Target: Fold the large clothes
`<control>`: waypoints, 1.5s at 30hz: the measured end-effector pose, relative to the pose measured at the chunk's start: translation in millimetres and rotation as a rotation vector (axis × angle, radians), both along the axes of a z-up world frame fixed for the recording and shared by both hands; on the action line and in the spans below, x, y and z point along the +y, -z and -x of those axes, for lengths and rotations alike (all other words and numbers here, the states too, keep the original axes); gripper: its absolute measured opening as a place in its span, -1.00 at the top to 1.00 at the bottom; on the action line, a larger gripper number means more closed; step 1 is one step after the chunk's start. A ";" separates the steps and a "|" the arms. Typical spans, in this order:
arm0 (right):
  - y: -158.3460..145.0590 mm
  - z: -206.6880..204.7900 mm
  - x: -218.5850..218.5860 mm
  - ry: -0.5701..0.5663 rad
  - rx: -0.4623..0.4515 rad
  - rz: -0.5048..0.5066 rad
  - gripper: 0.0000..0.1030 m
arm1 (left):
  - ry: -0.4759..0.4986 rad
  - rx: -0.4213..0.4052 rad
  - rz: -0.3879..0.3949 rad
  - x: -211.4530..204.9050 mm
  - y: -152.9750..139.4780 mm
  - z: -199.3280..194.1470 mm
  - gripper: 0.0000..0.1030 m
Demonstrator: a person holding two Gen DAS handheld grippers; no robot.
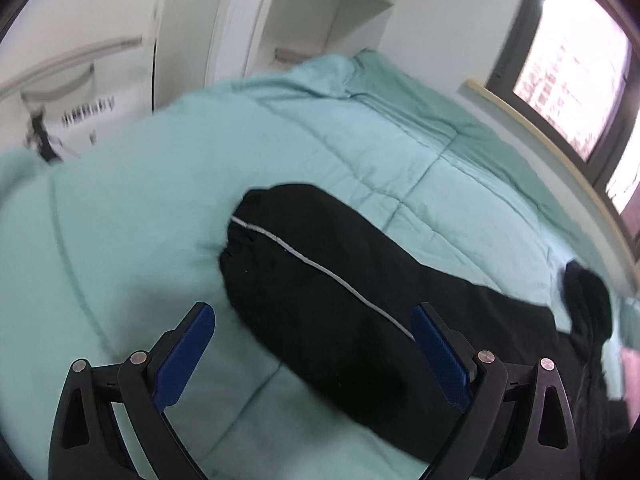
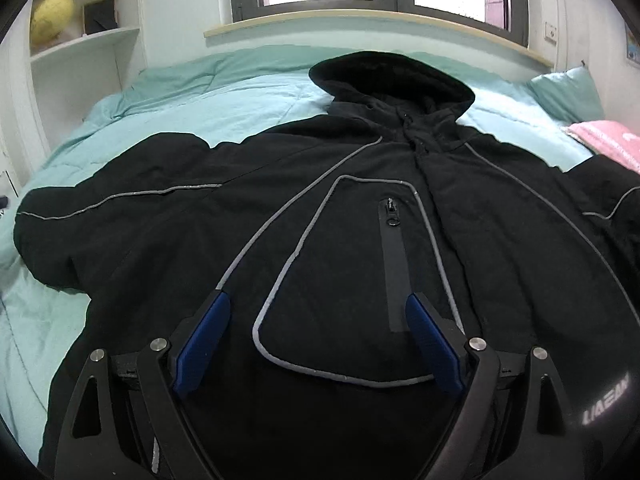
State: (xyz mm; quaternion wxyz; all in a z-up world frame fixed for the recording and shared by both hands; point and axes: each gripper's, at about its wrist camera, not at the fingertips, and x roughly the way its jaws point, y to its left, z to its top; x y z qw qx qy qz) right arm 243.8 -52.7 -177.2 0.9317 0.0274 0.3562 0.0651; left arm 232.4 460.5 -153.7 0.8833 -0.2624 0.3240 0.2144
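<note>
A black jacket (image 2: 360,240) is spread flat on a green quilt (image 2: 168,120). The left gripper (image 1: 314,316) is held released above a sleeve (image 1: 320,280). The right gripper (image 2: 318,304) is held released above the chest pocket (image 2: 394,264).

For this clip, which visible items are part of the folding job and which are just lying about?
Part of the job:
black hooded jacket, spread flat
left gripper, open
right gripper, open
teal quilt as the folding surface

Lying about:
pink cloth
teal pillow
yellow plush on the shelf
</note>
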 end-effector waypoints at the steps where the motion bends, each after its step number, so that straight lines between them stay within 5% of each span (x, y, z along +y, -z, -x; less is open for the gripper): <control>1: 0.6 1.4 -2.8 0.004 -0.001 -0.013 -0.78 | -0.009 0.002 0.012 3.0 3.7 -0.8 -0.91; 11: 8.0 -1.3 -5.7 -0.007 0.024 -0.034 -0.78 | -0.022 -0.016 0.149 22.9 40.4 -12.4 -0.84; 13: 8.8 -2.2 -4.7 -0.009 0.027 -0.028 -0.78 | -0.001 -0.036 0.157 25.4 39.8 -13.7 -0.01; 16: 9.3 -2.8 -4.8 -0.011 0.031 -0.029 -0.78 | 0.011 -0.114 0.164 25.6 30.0 -2.9 0.48; 18: 9.4 -2.9 -4.5 -0.011 0.034 -0.027 -0.78 | -0.006 -0.200 0.159 24.6 15.2 18.8 0.61; 21: 10.2 -3.5 -3.9 -0.013 0.038 -0.023 -0.78 | -0.056 -0.225 0.144 29.0 0.8 37.9 0.66; 25: 11.0 -3.7 -3.7 -0.015 0.041 -0.018 -0.79 | -0.027 -0.079 0.117 27.9 20.7 17.4 0.76; 30: 11.3 -3.7 -4.7 -0.016 0.046 -0.026 -0.79 | 0.076 -0.204 0.023 -13.4 -20.9 36.3 0.78; 36: 0.5 1.0 -13.9 0.017 0.032 -0.044 -0.78 | 0.382 -0.336 -0.156 -133.0 -112.9 49.5 0.88; 40: -34.3 26.5 -31.3 0.044 -0.024 -0.055 -0.78 | 0.590 -0.382 -0.269 -231.5 -155.0 52.9 0.88; 42: -56.1 42.9 -44.3 0.053 -0.064 -0.070 -0.78 | 0.620 -0.359 -0.378 -275.8 -169.3 52.5 0.88; 45: -83.7 65.0 -67.1 0.063 -0.111 -0.047 -0.78 | 0.584 -0.297 -0.393 -284.2 -172.6 54.5 0.76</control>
